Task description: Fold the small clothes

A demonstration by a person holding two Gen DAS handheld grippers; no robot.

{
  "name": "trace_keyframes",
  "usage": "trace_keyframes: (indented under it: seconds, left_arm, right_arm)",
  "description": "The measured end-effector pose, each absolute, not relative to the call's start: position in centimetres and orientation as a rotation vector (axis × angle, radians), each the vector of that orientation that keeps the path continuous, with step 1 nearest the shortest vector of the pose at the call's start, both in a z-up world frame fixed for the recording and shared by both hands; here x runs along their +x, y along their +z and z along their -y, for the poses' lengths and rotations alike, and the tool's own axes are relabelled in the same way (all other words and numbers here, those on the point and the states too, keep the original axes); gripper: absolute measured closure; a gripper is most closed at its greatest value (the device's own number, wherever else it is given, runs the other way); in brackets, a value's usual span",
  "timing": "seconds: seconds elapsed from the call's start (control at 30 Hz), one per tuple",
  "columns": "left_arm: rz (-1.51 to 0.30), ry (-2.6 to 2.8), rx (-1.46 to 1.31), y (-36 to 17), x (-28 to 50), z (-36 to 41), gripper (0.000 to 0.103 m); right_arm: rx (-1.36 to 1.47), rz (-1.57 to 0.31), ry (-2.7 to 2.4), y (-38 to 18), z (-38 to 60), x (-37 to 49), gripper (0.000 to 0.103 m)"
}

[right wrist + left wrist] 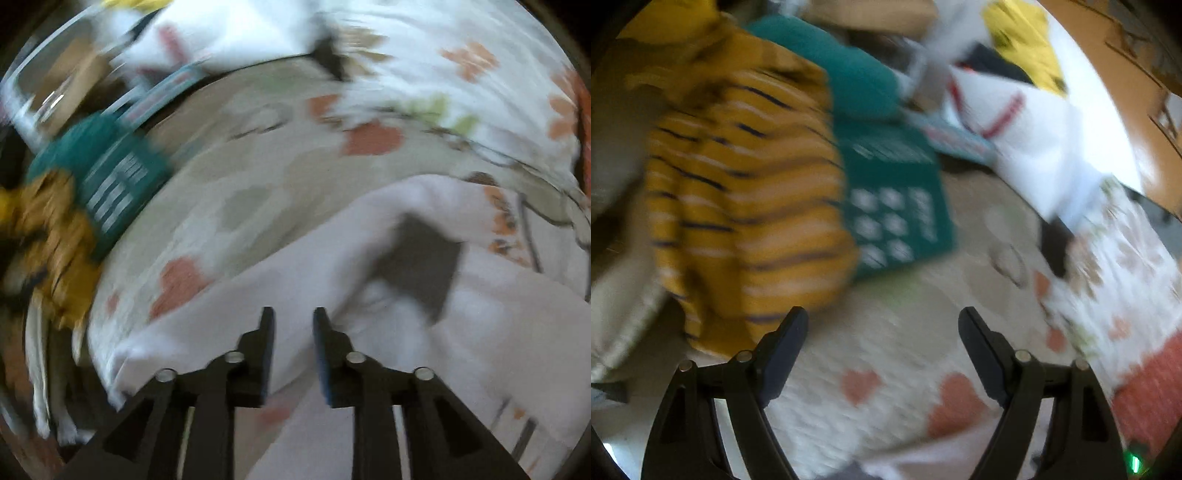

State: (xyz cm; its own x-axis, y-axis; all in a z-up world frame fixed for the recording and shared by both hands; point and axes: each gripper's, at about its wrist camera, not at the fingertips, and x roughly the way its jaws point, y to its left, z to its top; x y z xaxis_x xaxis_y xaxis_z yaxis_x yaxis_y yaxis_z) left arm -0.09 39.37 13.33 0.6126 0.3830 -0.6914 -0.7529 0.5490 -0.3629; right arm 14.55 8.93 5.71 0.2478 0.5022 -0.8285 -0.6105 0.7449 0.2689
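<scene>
With the right gripper [294, 314] slightly parted and empty above the pale garment [369, 295], a blurred approach risks a missed edge; the left gripper [882, 317] is spread wide, the striped garment [750, 192] at ten o'clock.

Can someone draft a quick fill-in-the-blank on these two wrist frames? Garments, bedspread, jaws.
1. The striped garment is mustard with dark and ____ stripes.
2. The green garment beside it carries a ____ print.
3. The bedspread is patterned with orange ____.
4. The right gripper hangs over a pale ____ cloth, jaws slightly apart, nothing between them.

Missing: white; white; hearts; pink
</scene>
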Motion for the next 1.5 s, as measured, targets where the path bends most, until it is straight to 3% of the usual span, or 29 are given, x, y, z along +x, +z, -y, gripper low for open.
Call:
trace_keyframes:
  seconds: [0.07, 0.17, 0.27, 0.5, 0.73, 0.77, 0.83, 0.87, 1.0, 1.13, 1.33, 1.5]
  left_arm:
    - [-0.574, 0.779, -0.682, 13.5, -1.4, -40.5, 0.021]
    - [-0.561, 0.825, -0.672, 13.6, -2.8, -41.7, 0.021]
    - [-0.561, 0.835, -0.679, 13.6, -3.6, -42.6, 0.021]
    - [-0.567, 0.822, -0.712, 13.3, -4.1, -43.2, 0.02]
    - [-0.561, 0.806, -0.705, 13.7, -3.7, -42.6, 0.021]
    - [-0.557, 0.809, -0.709, 13.7, -3.8, -42.6, 0.021]
    - [-0.546, 0.815, -0.722, 13.7, -3.9, -42.6, 0.02]
    - [-0.538, 0.82, -0.73, 13.8, -4.0, -42.7, 0.021]
    - [-0.512, 0.832, -0.753, 13.9, -4.3, -42.8, 0.021]
    - [-0.51, 0.807, -0.771, 13.8, -3.7, -42.1, 0.021]
    - [-0.554, 0.69, -0.774, 13.6, -0.5, -39.0, 0.021]
    - [-0.607, 0.567, -0.75, 13.6, 3.0, -34.9, 0.021]
  right_arm:
    - [-0.164, -1.072, 0.836, 5.5, -10.5, 11.7, 0.066]
    - [-0.276, -1.015, 0.953, 5.3, -13.2, 6.5, 0.052]
    - [-0.531, -0.84, 1.004, 4.8, -15.9, 1.1, 0.047]
    - [-1.078, -0.433, 0.965, 1.3, -19.1, -5.9, 0.046]
    - [-1.309, -0.151, 0.923, -2.2, -21.6, -7.3, 0.048]
    - [-1.32, -0.13, 0.929, -2.3, -22.0, -7.5, 0.052]
    - [-1.329, -0.179, 0.962, -2.6, -22.9, -7.6, 0.09]
    - [-1.312, -0.234, 0.982, -2.6, -23.3, -7.4, 0.103]
    - [-1.074, -0.418, 0.999, 0.3, -22.8, -5.2, 0.103]
    - [-0.632, -0.597, 0.846, 7.3, -18.0, 3.5, 0.103]
    - [-0.045, -0.685, 0.403, 15.2, 0.5, 16.7, 0.103]
    - [0.237, -0.785, 0.069, 13.4, 17.3, 20.4, 0.102]
